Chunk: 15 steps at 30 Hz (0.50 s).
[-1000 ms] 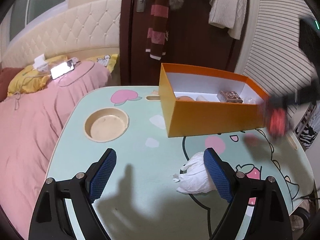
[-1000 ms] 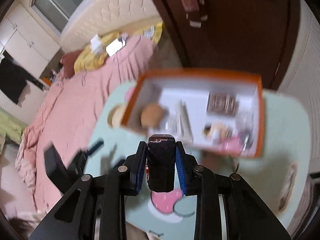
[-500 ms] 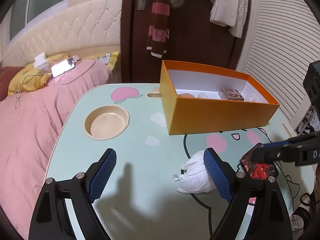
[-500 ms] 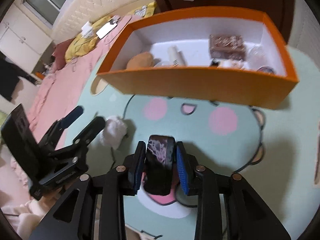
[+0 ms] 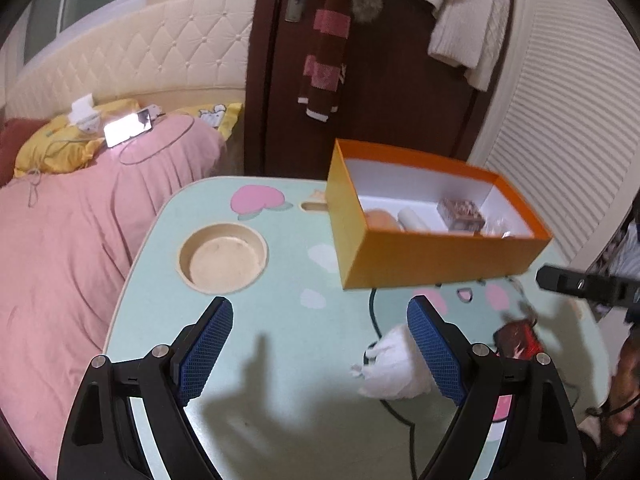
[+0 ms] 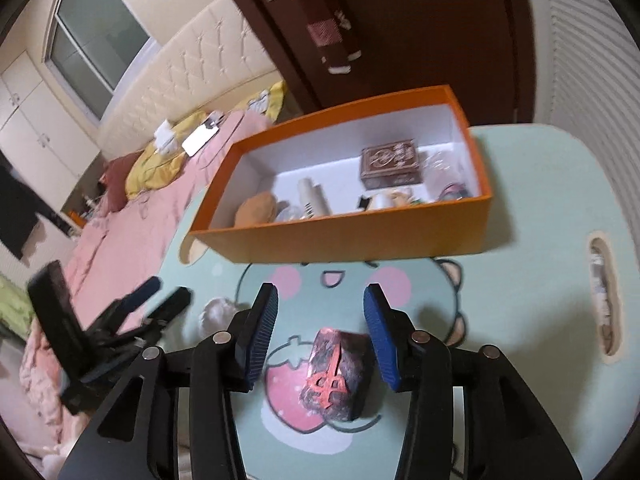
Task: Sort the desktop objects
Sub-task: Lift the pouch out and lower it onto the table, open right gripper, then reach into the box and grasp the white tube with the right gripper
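A small dark box with a red mark (image 6: pixel 338 372) lies on the mint table (image 6: pixel 520 280), over a printed strawberry. My right gripper (image 6: pixel 320 300) straddles it with jaws opening; the blue pads stand clear of both its sides. In the left wrist view the same dark box (image 5: pixel 516 338) shows at the right. My left gripper (image 5: pixel 320 320) hovers open over the table with nothing between its fingers. A crumpled white tissue (image 5: pixel 390 368) lies by its right finger. The orange box (image 6: pixel 360 236) holds a brown patterned case (image 6: pixel 390 164), a white tube and other small items.
A round recessed cup holder (image 5: pixel 222 258) sits in the table's left part. A slot (image 6: pixel 604 300) is cut near the right edge. A pink bed (image 5: pixel 80 220) borders the table on the left. A dark door (image 5: pixel 380 100) with hung clothes stands behind.
The right gripper came down from over the orange box to the near table, and its jaws spread off the dark box, which now rests on the table. The left gripper stayed put.
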### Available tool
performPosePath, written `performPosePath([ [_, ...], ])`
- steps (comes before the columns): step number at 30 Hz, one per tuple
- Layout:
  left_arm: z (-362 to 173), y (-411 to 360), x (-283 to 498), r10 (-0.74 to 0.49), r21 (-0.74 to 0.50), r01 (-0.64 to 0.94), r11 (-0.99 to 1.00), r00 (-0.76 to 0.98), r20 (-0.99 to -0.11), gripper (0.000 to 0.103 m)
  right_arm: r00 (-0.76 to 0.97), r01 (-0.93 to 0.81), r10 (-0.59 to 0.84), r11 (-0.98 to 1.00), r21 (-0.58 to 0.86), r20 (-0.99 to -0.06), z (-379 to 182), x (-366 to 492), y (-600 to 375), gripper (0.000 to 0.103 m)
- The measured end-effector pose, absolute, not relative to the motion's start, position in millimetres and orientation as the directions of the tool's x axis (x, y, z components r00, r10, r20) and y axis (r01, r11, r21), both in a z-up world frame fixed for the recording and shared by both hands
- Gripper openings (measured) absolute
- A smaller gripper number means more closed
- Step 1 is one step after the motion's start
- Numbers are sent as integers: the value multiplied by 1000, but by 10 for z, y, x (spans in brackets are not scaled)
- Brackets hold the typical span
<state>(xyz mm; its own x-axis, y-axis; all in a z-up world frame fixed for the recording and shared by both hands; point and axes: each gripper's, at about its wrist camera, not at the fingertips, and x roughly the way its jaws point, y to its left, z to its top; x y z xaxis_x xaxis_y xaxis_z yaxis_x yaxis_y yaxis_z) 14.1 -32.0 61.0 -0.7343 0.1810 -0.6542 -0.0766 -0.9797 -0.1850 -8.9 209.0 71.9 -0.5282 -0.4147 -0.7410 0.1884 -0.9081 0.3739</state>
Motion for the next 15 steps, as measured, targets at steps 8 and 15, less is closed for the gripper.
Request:
performPosePath([
  [8, 633, -378, 58, 183, -206, -58, -977, -719, -670, 89, -557, 208, -364, -931, 299, -746, 939, -203, 2136, 46],
  [15, 482, -381, 281, 144, -185, -32, -982, -761, -633, 89, -394, 325, -299, -930, 173, -869, 1141, -904, 1531, 46],
])
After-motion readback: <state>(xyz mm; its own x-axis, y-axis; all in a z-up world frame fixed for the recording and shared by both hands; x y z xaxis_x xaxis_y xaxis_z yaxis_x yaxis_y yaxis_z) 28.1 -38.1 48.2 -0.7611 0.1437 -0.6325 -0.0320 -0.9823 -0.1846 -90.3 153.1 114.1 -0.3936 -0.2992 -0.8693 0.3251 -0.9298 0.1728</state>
